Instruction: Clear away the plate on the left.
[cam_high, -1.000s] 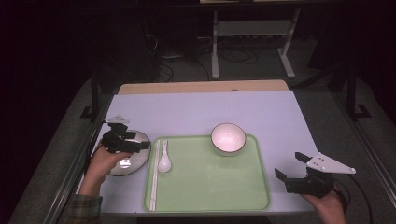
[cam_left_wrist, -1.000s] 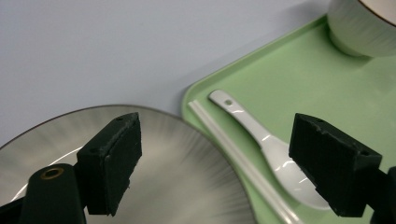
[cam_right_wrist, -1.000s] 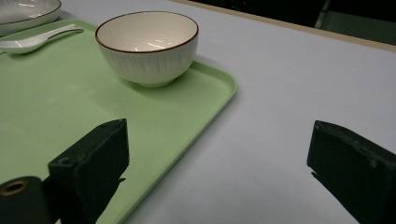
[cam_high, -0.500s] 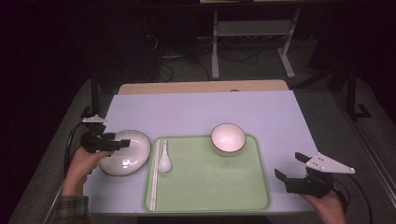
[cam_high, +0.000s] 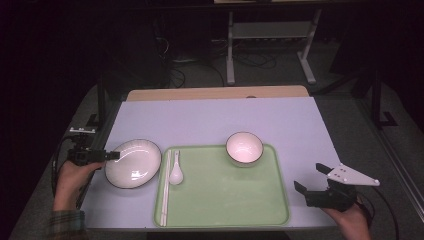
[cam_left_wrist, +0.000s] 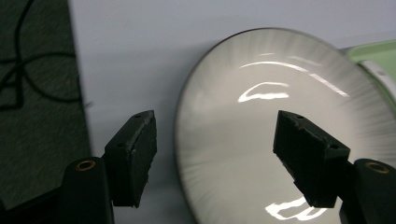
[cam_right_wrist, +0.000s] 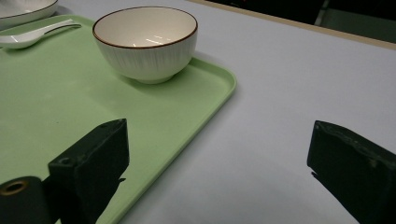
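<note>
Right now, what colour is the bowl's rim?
Dark brown, a thin line round the white bowl; the right gripper view shows it best.

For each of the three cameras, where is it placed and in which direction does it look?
High view: above the person's side, looking forward and down on the table; both forearms and hands show.
Left gripper view: on the left gripper, looking down at the plate; its open jaws show.
Right gripper view: on the right gripper, looking low across the tray toward the bowl; its open jaws show.
Shared: the plate appears in the high and left gripper views.
</note>
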